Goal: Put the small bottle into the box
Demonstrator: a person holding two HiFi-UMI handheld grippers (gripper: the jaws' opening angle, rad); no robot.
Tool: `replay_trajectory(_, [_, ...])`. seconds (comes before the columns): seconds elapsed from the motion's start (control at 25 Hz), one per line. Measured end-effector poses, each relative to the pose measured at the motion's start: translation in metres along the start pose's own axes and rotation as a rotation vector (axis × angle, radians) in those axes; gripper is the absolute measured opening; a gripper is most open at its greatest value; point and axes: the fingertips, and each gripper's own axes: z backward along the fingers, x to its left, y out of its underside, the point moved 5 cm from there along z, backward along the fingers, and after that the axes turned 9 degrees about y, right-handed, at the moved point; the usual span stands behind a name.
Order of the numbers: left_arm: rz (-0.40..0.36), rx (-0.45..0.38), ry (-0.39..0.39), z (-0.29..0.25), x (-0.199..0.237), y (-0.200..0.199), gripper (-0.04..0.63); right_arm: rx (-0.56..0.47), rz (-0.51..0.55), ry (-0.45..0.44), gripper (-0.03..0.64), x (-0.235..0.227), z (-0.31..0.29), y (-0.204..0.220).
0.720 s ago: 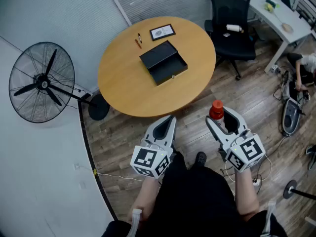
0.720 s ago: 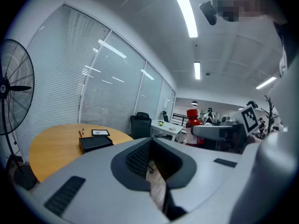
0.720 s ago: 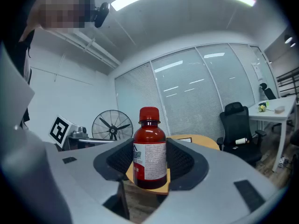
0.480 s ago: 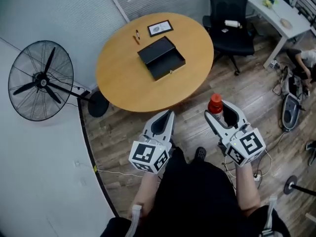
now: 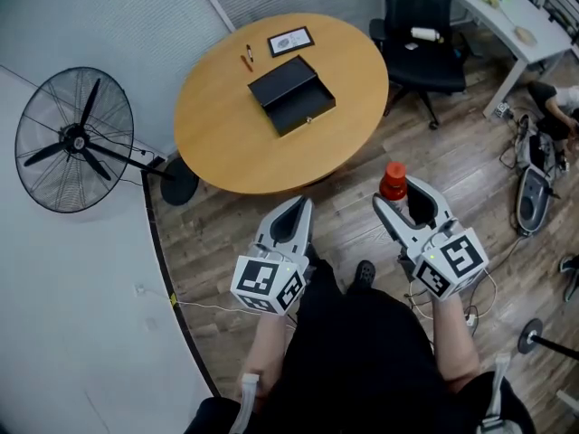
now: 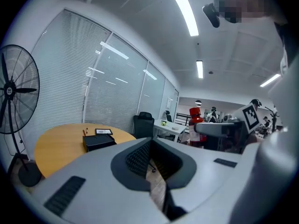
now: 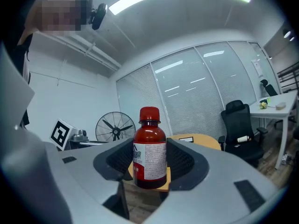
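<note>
A small red bottle (image 5: 393, 182) with a red cap and white label stands upright between the pads of my right gripper (image 5: 403, 202), which is shut on it over the wooden floor, short of the table. In the right gripper view the bottle (image 7: 150, 148) fills the middle of the right gripper (image 7: 149, 161). The black box (image 5: 291, 95) lies open on the round wooden table (image 5: 226, 143); the box (image 6: 98, 142) also shows in the left gripper view. My left gripper (image 5: 294, 217) is shut and holds nothing, level with the right one; its tips meet in the left gripper's (image 6: 152, 158) own view.
A standing fan (image 5: 74, 140) is left of the table. A black office chair (image 5: 421, 25) and a white desk (image 5: 516, 16) stand at the back right. A framed picture (image 5: 290, 41) and pens (image 5: 246, 57) lie behind the box. Cables and gear (image 5: 534, 197) litter the floor at right.
The table and box have drifted slightly up and left in the head view. Both grippers keep their places, and the bottle stays in the right one.
</note>
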Motion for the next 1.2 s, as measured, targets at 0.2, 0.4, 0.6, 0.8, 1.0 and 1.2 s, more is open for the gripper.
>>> replay_trajectory(0.2, [0.005,0.013,0.004,-0.001,-0.011,0.006,-0.002,0.025,0.013,-0.008,0.229,-0.003,0.006,0.007])
replay_trajectory(0.4, [0.014,0.025,0.010,-0.002,-0.012,0.008,-0.002,0.036,0.007,-0.004,0.229,-0.005,0.004,0.008])
replay_trajectory(0.6, [0.033,0.038,0.017,-0.004,0.002,0.015,-0.003,0.041,-0.003,-0.003,0.229,-0.004,-0.007,0.011])
replay_trajectory(0.8, [0.043,0.033,0.024,-0.015,0.018,0.012,-0.002,0.049,0.007,-0.004,0.229,-0.005,-0.025,0.009])
replay_trajectory(1.0, [0.052,0.028,0.026,-0.028,0.048,0.004,-0.002,0.050,0.014,-0.001,0.229,-0.008,-0.056,0.001])
replay_trajectory(1.2, [0.055,0.022,0.031,-0.044,0.076,-0.008,-0.002,0.053,0.017,0.004,0.229,-0.016,-0.086,-0.007])
